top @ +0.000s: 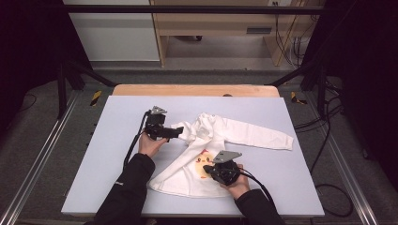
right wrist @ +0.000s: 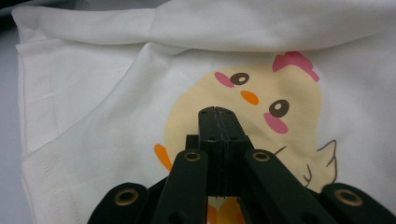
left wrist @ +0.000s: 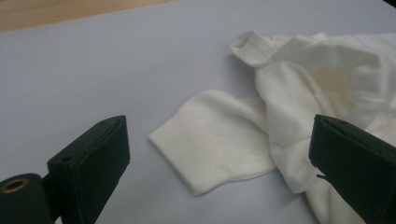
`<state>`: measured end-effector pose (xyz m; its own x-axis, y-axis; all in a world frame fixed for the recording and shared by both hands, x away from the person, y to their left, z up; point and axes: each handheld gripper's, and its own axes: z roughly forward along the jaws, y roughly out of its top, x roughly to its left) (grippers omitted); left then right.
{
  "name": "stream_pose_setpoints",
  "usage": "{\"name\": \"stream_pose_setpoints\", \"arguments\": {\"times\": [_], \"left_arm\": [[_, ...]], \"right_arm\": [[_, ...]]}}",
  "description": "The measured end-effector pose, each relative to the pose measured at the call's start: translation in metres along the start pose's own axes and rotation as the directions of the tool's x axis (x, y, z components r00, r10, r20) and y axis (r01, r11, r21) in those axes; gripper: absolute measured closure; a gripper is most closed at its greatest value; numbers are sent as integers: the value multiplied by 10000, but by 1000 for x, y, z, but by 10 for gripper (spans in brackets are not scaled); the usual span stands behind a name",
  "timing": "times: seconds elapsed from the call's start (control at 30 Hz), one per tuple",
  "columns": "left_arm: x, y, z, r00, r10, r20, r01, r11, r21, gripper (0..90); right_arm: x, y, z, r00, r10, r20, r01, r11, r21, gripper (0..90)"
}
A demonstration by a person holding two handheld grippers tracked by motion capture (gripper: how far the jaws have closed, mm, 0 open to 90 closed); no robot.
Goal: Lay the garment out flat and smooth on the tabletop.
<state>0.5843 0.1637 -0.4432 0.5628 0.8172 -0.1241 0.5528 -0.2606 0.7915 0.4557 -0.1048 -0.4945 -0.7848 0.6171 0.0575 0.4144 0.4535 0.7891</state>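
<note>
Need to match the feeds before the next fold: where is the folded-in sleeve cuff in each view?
High view: sleeve cuff left of centre, by the left gripper.
Left gripper view: centre, between the open jaws.
Right gripper view: not in it.
Shared landmark: the white shirt, with its chick print.

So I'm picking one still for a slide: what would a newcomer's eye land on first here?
First, the white shirt spread mid-table on the pale mat, one sleeve stretched out to the right. Next, its yellow chick print, where the right tool rests with jaws shut. The left tool stands open over the folded-in sleeve cuff.
</note>
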Motion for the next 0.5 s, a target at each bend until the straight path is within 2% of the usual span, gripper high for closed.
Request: {"name": "stream_pose_setpoints", "arguments": {"times": [0.27, 0.37, 0.5], "left_arm": [[7, -12, 20, 9990, -143, -431, 173, 9973, 707, 65], [8, -16, 24, 9983, -226, -533, 271, 9960, 852, 118], [10, -19, 26, 9976, -344, -600, 405, 9938, 1034, 252]], "right_arm": [[0, 0, 0, 10000, 15, -21, -15, 10000, 0, 900], [0, 0, 0, 10000, 10, -14, -10, 10000, -2, 900], [0, 0, 0, 10000, 13, -15, -13, 10000, 0, 900]]}}
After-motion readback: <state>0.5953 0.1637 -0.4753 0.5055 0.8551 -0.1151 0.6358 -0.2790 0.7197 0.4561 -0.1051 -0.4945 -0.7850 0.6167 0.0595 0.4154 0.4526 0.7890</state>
